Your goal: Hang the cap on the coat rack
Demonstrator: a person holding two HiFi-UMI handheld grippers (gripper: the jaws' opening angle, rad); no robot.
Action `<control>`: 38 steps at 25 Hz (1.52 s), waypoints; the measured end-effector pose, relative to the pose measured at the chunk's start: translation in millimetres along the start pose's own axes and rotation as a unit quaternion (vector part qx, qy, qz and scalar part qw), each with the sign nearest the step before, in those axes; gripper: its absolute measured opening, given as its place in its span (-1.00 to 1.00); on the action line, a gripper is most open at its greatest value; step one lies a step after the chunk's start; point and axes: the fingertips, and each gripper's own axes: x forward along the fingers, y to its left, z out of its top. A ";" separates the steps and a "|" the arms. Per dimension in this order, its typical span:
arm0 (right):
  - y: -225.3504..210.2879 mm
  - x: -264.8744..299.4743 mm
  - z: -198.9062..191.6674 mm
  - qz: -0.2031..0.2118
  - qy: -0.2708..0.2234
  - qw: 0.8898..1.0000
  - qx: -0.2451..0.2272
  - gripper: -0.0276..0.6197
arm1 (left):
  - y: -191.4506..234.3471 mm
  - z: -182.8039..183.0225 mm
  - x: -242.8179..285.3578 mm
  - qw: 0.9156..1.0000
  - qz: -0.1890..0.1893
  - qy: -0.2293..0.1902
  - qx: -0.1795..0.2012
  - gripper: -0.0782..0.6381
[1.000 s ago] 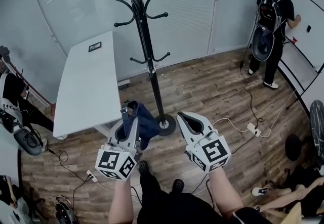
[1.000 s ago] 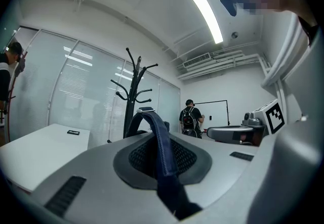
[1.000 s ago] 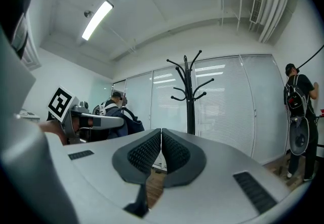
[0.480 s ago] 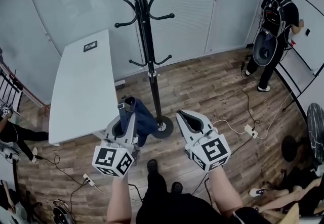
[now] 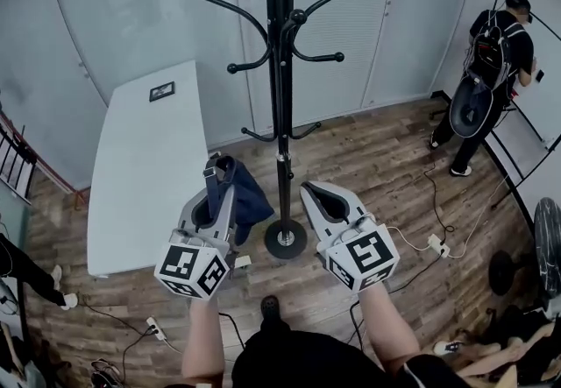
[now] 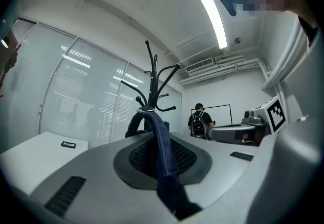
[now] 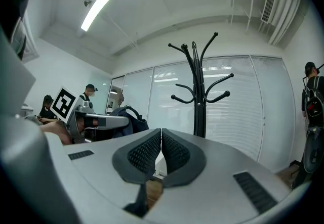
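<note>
Since a second ago the coat rack (image 5: 281,97) has slid from the left of the head view to its middle, so that its round base (image 5: 286,239) now sits on the wooden floor (image 5: 386,158) between our two grippers, and the person with a backpack (image 5: 495,62) stands further toward the right edge than before. We hold the left gripper (image 5: 214,174) out in front, pointing away from us, and its jaws are clenched on the cap (image 5: 241,195): in the left gripper view a dark blue band of the cap runs up between the two black pads, pinched there, with the rest of the cap arching just beyond the tips. From above, the navy cap hangs off the tip of that gripper and droops to its right, just beside the rack's black pole but apart from it, and below the lowest pair of hooks (image 5: 307,130); it rests on no hook. We hold the right gripper (image 5: 308,192) at about the same height on the other side of the pole, and its jaws are pressed together with nothing between them; in its own view the rack's curved upper arms rise behind the pads against a wall of frosted glass panels (image 5: 131,18). A white table (image 5: 145,158) stands to our left, near the left gripper, with a small dark object (image 5: 162,91) lying at its far end.
</note>
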 end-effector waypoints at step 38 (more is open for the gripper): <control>-20.3 160.1 99.3 -0.039 -0.054 0.997 -0.044 -0.82 | 164.3 119.5 148.9 0.987 -0.069 -0.035 0.138 -0.66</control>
